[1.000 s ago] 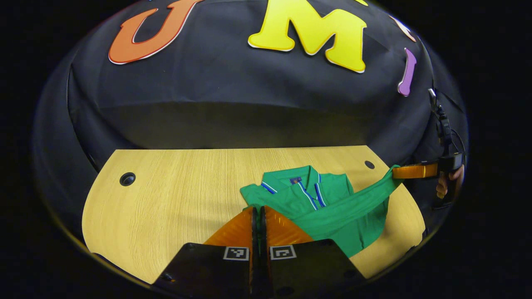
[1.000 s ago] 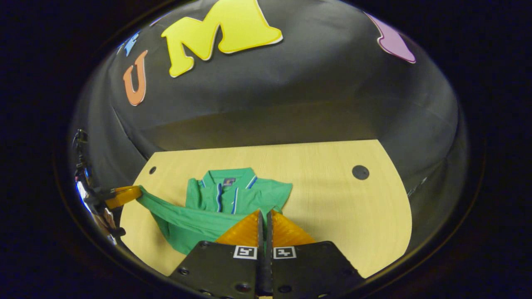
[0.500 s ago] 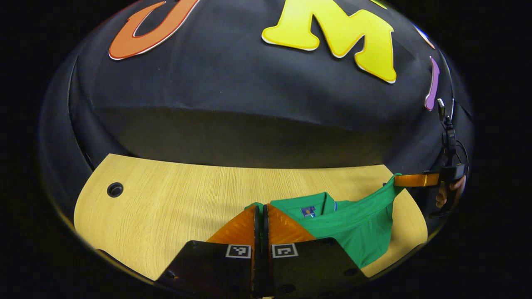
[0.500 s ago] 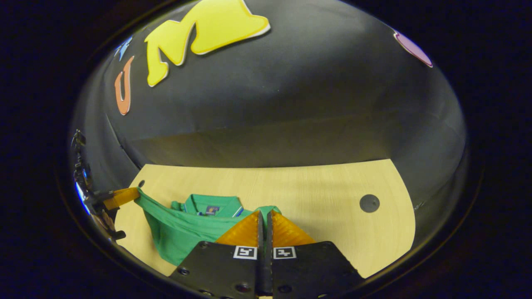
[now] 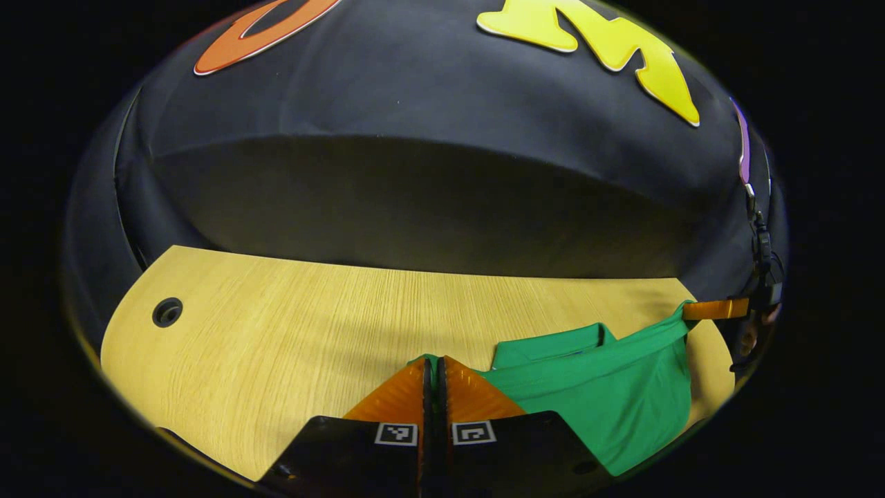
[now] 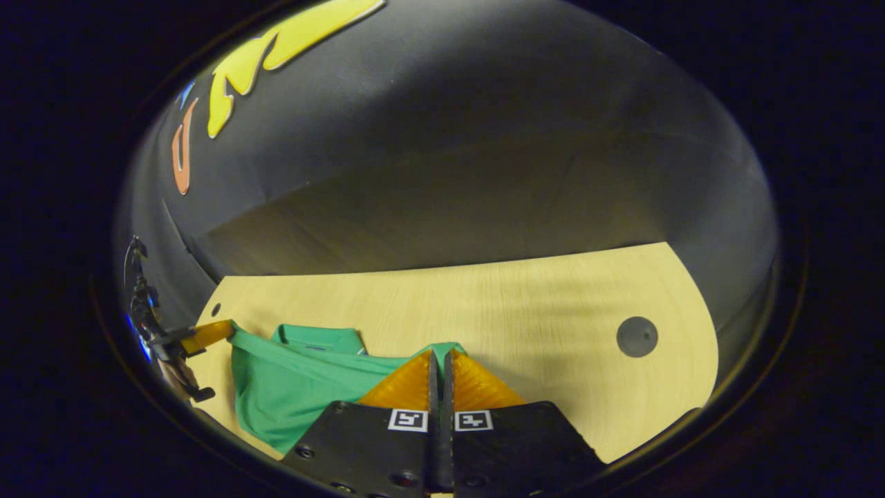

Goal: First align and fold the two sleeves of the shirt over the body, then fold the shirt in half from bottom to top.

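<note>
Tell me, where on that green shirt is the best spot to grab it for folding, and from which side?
By the two corners of the bottom hem, each taken from its own outer side. That is how it is held: the left claw and right claw each pinch a corner of the green shirt, so the hem stretches taut between them above the table and can likely be carried evenly toward the collar.

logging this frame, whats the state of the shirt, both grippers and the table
shirt: hem edge lifted, stretched between both grippers, collar end on the table
left gripper: shut on shirt
right gripper: shut on shirt
table: bare wood beside the shirt
</note>
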`<control>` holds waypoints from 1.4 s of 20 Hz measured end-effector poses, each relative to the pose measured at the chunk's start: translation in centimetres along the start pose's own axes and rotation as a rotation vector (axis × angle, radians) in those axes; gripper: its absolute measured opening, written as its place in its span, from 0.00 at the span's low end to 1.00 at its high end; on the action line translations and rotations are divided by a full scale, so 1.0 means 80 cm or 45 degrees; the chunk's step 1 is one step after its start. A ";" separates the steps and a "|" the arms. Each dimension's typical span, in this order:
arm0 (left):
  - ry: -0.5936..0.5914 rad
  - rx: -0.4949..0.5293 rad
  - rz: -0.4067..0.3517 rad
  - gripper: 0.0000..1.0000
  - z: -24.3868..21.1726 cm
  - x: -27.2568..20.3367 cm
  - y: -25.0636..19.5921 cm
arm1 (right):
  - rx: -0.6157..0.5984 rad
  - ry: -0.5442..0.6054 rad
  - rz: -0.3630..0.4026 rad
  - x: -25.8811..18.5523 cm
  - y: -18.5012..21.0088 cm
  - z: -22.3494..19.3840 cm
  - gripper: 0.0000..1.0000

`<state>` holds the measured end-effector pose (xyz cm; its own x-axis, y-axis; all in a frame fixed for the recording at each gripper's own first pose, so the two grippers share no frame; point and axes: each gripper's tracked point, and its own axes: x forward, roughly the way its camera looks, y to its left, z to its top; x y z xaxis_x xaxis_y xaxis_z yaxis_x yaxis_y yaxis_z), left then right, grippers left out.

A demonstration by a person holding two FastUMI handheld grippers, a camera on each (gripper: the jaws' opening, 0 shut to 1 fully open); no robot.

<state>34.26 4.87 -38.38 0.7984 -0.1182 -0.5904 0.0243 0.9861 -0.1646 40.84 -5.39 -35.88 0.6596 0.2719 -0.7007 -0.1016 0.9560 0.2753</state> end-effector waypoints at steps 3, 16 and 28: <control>0.030 0.033 0.024 0.06 -0.011 0.016 -0.002 | -0.038 0.019 -0.018 0.015 -0.006 -0.011 0.00; -0.120 0.058 0.221 1.00 0.059 -0.074 -0.004 | -0.241 -0.249 -0.170 -0.062 0.018 0.035 0.97; -0.564 0.070 0.220 1.00 0.166 -0.426 -0.111 | -0.373 -0.752 -0.110 -0.451 0.172 0.026 0.97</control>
<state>14.78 1.67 -6.30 0.9728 0.0976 -0.2101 -0.1092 0.9930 -0.0443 17.17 -2.28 -5.46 0.9631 0.1668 -0.2111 -0.1737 0.9847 -0.0145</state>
